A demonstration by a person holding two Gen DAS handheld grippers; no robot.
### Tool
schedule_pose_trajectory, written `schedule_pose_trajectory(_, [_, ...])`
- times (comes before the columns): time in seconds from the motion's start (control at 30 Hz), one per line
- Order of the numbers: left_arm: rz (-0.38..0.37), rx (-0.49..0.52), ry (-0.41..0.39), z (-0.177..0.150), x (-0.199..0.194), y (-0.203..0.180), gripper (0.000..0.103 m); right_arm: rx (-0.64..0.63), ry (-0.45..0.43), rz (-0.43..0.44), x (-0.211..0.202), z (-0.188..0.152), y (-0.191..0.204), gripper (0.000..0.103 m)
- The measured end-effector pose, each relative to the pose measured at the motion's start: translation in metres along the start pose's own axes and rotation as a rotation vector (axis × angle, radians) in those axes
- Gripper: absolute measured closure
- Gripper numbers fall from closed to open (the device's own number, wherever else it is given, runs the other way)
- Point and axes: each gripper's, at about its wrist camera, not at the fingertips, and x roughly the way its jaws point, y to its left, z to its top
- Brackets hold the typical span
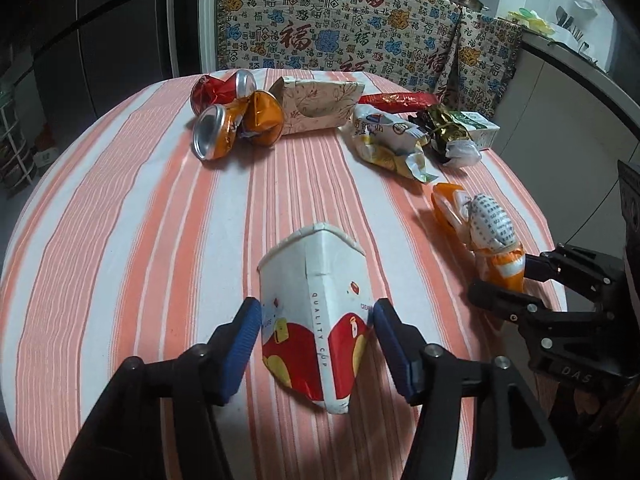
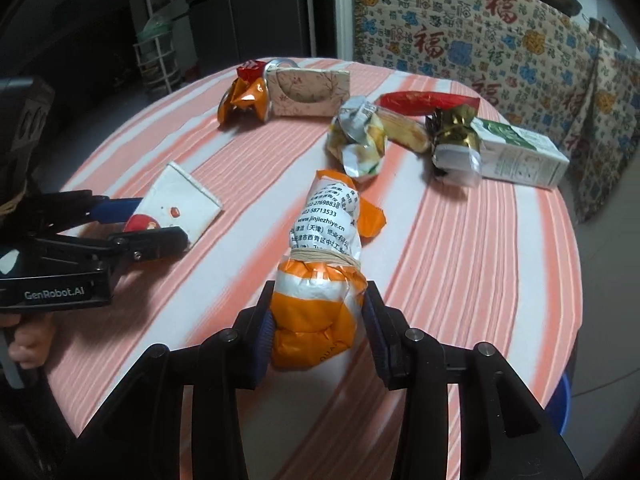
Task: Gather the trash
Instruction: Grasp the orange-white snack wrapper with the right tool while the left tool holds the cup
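Observation:
A flattened white and red paper cup (image 1: 316, 312) lies on the striped table (image 1: 120, 220). My left gripper (image 1: 316, 320) has its blue pads touching both sides of the cup; it also shows in the right wrist view (image 2: 148, 224) around the cup (image 2: 180, 204). My right gripper (image 2: 316, 320) is closed on an orange and white wrapper bundle (image 2: 320, 276) tied with a rubber band. In the left wrist view the right gripper (image 1: 516, 284) holds the bundle's (image 1: 488, 224) near end.
At the far side lie crushed cans (image 1: 228, 116), a patterned tissue box (image 1: 320, 104), a crumpled snack bag (image 1: 388, 136), a red wrapper (image 1: 400, 99), a gold wrapper (image 2: 456, 128) and a white-green carton (image 2: 520, 152). A patterned cloth (image 1: 340, 28) hangs behind. A blue bin (image 2: 560, 404) sits below the table's right edge.

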Motion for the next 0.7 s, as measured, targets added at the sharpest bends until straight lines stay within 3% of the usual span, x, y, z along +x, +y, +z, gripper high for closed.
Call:
schedule_pose_trajectory(0.13, [0.008,-0.012,0.017,-0.001,-0.003,0.004,0.041,0.008,0.008,0.027,0.002,0.003,-0.001,0.042])
schedule_pose_trajectory(0.33, [0.016,-0.018,0.05,-0.001,-0.006,0.006,0.041,0.022,-0.022,0.048,-0.009,0.014,0.001,0.032])
schedule_pose_trajectory(0.7, [0.022,0.009,0.077,0.006,-0.005,0.002,0.039,0.011,0.006,0.082,0.0,0.02,0.009,0.027])
